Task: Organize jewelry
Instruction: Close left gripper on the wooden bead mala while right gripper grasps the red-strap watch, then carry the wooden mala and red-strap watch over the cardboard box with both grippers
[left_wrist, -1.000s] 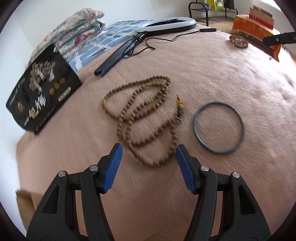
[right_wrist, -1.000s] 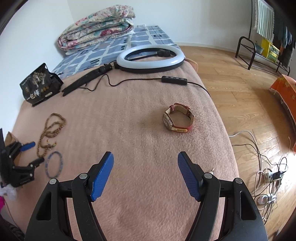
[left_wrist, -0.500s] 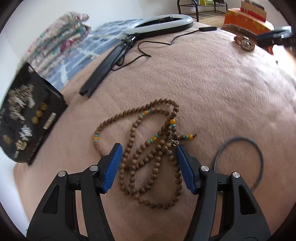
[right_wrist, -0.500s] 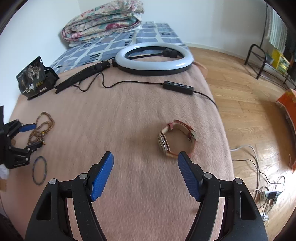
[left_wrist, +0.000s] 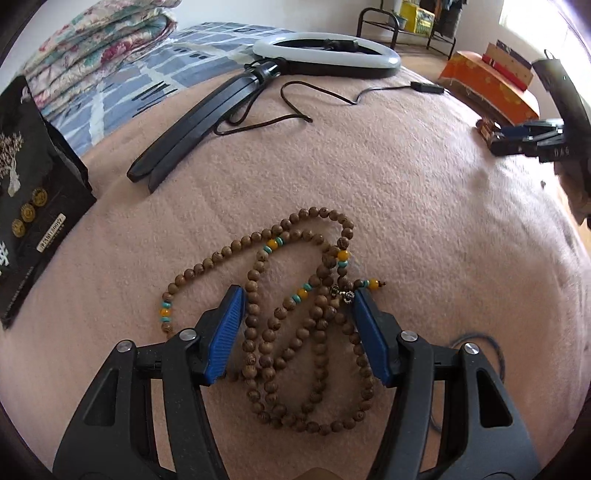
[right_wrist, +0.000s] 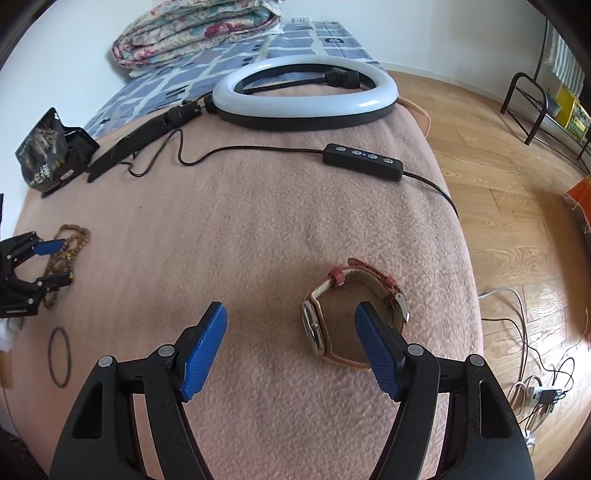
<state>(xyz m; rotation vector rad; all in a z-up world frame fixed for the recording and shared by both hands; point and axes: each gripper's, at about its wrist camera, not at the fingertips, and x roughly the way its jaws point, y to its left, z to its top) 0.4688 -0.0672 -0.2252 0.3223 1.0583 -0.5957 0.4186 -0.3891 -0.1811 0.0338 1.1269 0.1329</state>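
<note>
A long wooden bead necklace (left_wrist: 295, 325) with orange and teal beads lies coiled on the pink blanket (left_wrist: 406, 206). My left gripper (left_wrist: 298, 306) is open, low over it, with its blue pads on either side of the coils. A dark thin bangle (left_wrist: 496, 350) lies just right of it, mostly hidden by the finger. In the right wrist view, a red-strapped wristwatch (right_wrist: 351, 314) lies on its side. My right gripper (right_wrist: 291, 325) is open, its right pad over the watch strap. The necklace (right_wrist: 66, 254), the bangle (right_wrist: 60, 357) and the left gripper (right_wrist: 55, 262) show at far left.
A ring light (right_wrist: 306, 96) with folded stand (left_wrist: 199, 125), cable and inline remote (right_wrist: 362, 162) lies at the blanket's far side. A black printed bag (left_wrist: 29, 206) stands at left. Folded quilts (right_wrist: 199, 29) lie behind. The blanket edge drops to wooden floor (right_wrist: 517, 206) on the right.
My left gripper has moved forward and down so its pads straddle the necklace. My right gripper has closed in on the watch, which now sits by its right pad.
</note>
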